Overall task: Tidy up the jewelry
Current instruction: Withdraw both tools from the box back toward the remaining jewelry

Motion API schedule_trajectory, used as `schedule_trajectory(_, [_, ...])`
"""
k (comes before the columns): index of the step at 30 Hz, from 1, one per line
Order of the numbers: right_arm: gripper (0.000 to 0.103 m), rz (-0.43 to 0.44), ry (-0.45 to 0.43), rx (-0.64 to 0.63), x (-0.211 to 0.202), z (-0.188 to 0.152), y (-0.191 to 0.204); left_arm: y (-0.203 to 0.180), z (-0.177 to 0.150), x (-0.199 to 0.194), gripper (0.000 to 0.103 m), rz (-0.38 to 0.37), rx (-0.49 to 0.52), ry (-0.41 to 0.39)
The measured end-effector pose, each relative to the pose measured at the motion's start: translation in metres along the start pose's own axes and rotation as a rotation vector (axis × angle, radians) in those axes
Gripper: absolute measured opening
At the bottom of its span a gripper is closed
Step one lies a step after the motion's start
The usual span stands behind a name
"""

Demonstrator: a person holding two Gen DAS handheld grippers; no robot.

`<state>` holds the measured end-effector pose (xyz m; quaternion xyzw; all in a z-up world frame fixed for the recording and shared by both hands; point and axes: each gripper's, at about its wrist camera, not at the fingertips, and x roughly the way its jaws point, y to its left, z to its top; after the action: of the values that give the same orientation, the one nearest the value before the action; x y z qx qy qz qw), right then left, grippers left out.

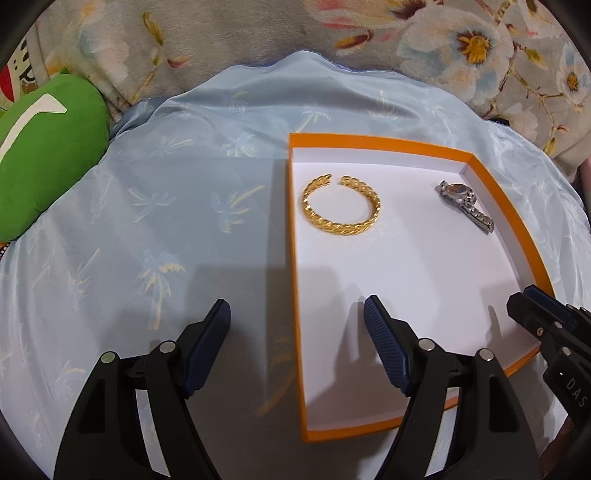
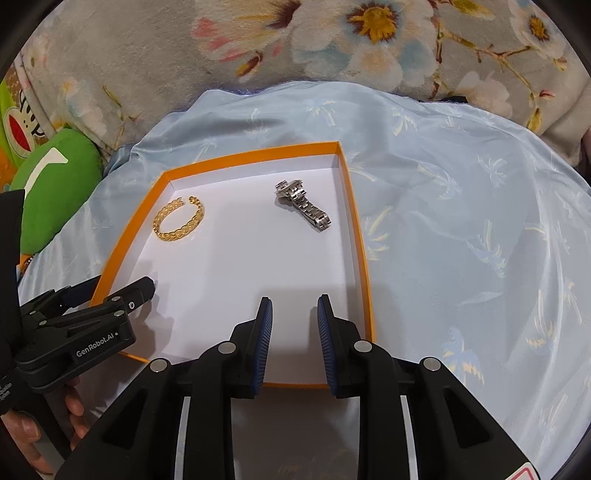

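Note:
An orange-rimmed shallow box point(image 1: 509, 218) with a white floor lies on the pale blue cloth; it also shows in the right wrist view point(image 2: 354, 206). Inside lie a gold braided open bangle point(image 1: 341, 208) point(image 2: 179, 219) and a silver watch point(image 1: 467, 205) point(image 2: 303, 205), apart from each other. My left gripper point(image 1: 297, 317) is open and empty, straddling the box's left wall near its front; it shows from the side in the right wrist view point(image 2: 122, 291). My right gripper point(image 2: 294, 314) is open with a narrow gap, empty, over the box's front right corner; its tip shows in the left wrist view point(image 1: 532, 306).
The pale blue palm-print cloth point(image 1: 166, 192) point(image 2: 461, 221) covers the surface. A green plush toy point(image 1: 44, 147) point(image 2: 55, 184) lies at the left. A floral blanket point(image 1: 258, 29) point(image 2: 332, 44) lies behind. A hand point(image 2: 44, 424) holds the left gripper.

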<state>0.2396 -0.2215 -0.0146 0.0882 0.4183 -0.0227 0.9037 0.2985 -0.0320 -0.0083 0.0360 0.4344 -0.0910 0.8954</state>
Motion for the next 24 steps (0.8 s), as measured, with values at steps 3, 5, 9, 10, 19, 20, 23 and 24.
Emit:
schedule_trajectory(3, [0.022,0.002,0.004,-0.002,-0.004,-0.007,0.002,0.002,-0.004,-0.004,0.072,0.006,-0.004,0.003])
schedule_trajectory(5, [0.022,-0.002,0.01,-0.01,-0.006,-0.009,0.004,0.002,-0.005,-0.006,0.072,0.011,-0.005,0.006])
schedule_trajectory(9, [0.022,-0.002,-0.03,-0.012,-0.025,-0.005,0.005,0.003,-0.005,-0.015,0.072,0.01,-0.021,0.002])
schedule_trajectory(10, [0.022,-0.002,-0.055,-0.014,-0.037,-0.002,0.005,0.004,-0.005,-0.021,0.072,0.0,-0.029,-0.006])
schedule_trajectory(19, [0.029,-0.004,-0.068,-0.084,-0.122,-0.065,-0.014,0.013,-0.037,-0.104,0.075,-0.027,-0.003,-0.102])
schedule_trajectory(20, [0.029,-0.003,-0.054,-0.081,-0.126,-0.078,-0.017,0.016,-0.047,-0.112,0.077,-0.022,-0.004,-0.101])
schedule_trajectory(23, [0.029,-0.004,-0.005,-0.063,-0.133,-0.112,-0.025,0.024,-0.073,-0.127,0.078,-0.004,-0.011,-0.092])
schedule_trajectory(24, [0.029,0.001,0.007,-0.055,-0.135,-0.121,-0.027,0.026,-0.081,-0.131,0.078,0.002,-0.015,-0.084])
